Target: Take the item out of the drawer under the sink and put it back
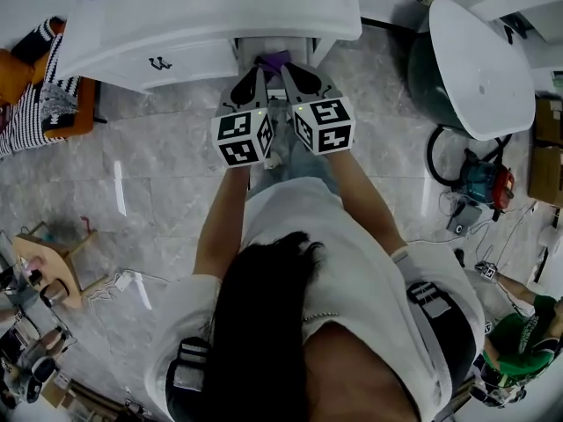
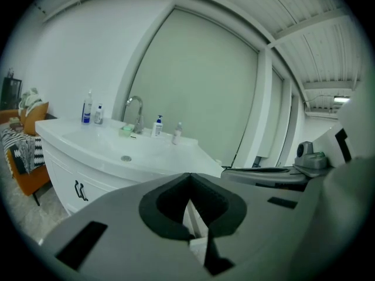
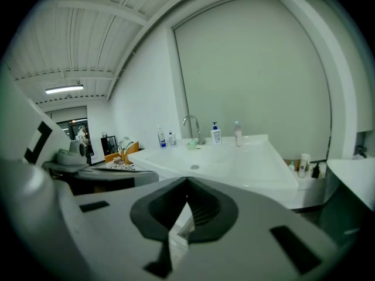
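**Purple item in the open drawer, both grippers closed and empty**

Purple shows only from your head view: the item [image 1: 275, 59] lies in the open drawer [image 1: 246, 49] under the sink [image 1: 211, 11], just ahead of both jaw tips. Looking along your left gripper [image 2: 188, 176] and right gripper [image 3: 187, 181], each pair of jaws is pressed together on nothing. Only the tap [image 3: 191, 127] and bottles [image 3: 216, 133] stand beyond.
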### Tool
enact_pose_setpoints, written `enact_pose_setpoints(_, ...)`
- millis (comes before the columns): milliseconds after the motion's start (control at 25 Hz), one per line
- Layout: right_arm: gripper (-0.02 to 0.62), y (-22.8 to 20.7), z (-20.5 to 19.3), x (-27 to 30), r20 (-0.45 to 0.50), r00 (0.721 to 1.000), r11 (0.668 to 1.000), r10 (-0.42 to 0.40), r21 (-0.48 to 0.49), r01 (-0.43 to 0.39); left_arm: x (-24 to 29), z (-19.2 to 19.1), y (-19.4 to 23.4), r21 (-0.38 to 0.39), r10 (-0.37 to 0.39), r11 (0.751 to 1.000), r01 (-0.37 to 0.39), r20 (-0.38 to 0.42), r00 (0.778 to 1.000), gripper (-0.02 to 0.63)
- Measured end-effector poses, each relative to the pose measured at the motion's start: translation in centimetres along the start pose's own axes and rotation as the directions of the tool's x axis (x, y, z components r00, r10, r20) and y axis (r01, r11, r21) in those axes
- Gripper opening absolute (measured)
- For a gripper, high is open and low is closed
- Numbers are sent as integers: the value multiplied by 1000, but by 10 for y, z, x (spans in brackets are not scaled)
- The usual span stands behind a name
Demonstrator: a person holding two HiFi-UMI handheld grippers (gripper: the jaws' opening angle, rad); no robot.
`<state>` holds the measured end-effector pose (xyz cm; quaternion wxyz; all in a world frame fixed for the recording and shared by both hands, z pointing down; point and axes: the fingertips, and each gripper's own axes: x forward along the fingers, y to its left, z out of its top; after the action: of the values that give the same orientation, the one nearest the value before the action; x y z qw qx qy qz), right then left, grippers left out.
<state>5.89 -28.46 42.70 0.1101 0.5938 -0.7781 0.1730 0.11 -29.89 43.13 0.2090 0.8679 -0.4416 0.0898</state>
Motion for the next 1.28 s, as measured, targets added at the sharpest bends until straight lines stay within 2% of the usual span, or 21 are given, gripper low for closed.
enact_pose_setpoints(720, 15, 6, 1, -4, 11, 1000, 1000, 0, -16, 1, -6, 2, -6, 25, 3, 1000, -3, 16, 1000, 5)
enact_pose_setpoints(1040, 15, 8, 2, -2, 7, 1000, 1000, 6, -24, -6, -4, 3, -12, 42, -31, 999, 30, 20, 999, 3)
enact_pose_setpoints(1280, 15, 11, 0, 2, 0, 1000, 1000, 11, -28, -11, -2, 2, -6, 32, -9, 999, 8, 19, 1000, 3)
